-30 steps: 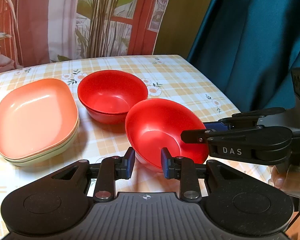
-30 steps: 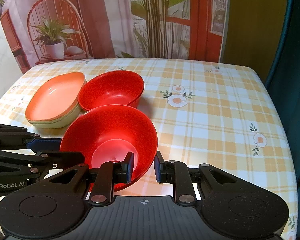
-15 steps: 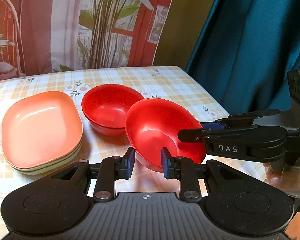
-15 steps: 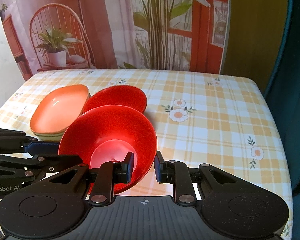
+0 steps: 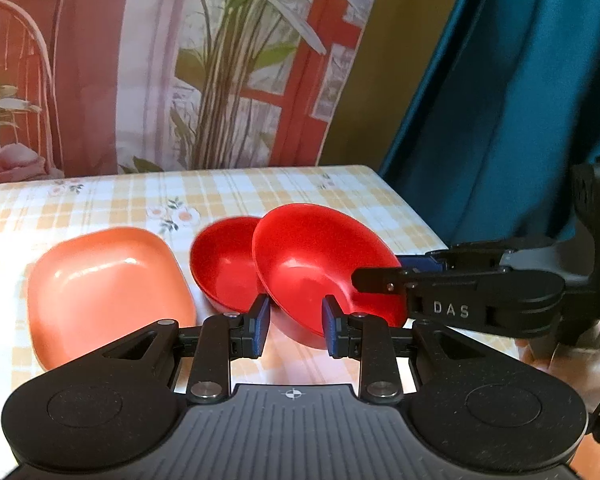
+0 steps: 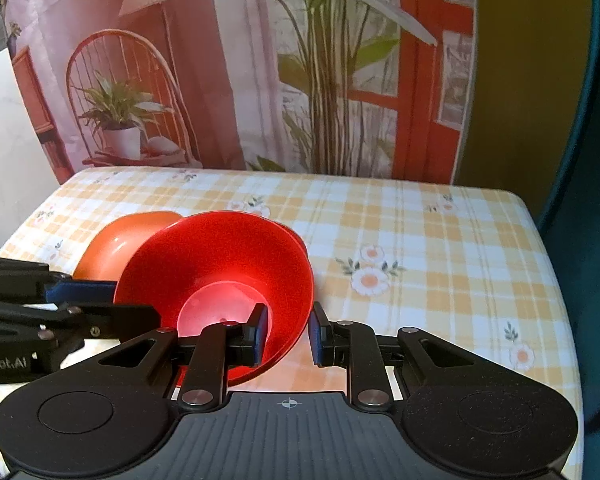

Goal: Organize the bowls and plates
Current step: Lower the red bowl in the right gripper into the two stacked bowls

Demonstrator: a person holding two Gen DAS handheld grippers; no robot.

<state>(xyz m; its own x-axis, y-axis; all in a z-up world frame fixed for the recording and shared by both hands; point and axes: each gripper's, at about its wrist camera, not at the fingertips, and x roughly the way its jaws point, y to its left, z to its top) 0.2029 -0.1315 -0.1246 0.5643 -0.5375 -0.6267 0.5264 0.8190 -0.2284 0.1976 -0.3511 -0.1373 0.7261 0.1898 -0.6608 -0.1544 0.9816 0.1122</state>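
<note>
The red bowl (image 5: 320, 264) is a glossy, deep, round plastic dish with a plain rim, and in the left wrist view it hangs tilted above the checked tablecloth (image 5: 260, 192), its open face turned up and toward the camera. The left gripper (image 5: 293, 322) sits low in front of it with blue-padded fingers (image 5: 260, 320) set apart either side of the bowl's near underside; whether they press the wall or merely flank it I cannot tell. From the right side the right gripper (image 5: 374, 276) reaches in, its narrow black fingers closed over the bowl's rim. Just behind and to the left, a second red bowl (image 5: 224, 260) rests on the cloth, partly covered by the lifted one. Further left lies the orange plate (image 5: 108, 284), a rounded square with a shallow well and a bright sheen. In the right wrist view the lifted bowl (image 6: 220, 276) fills the centre, tipped steeply so its paler flat bottom shows; the right gripper (image 6: 287, 334) pinches its near rim, one finger inside the bowl and the other outside, the gap between them narrow. The left gripper (image 6: 112, 300) enters from the left edge, its tip against the bowl's outer wall. Behind the bowl the orange plate (image 6: 112, 248) peeks out at the left, and a sliver of the second red bowl (image 6: 298, 240) shows at the right. The tablecloth (image 6: 420, 248), yellow check with daisies, spreads to the right.
</note>
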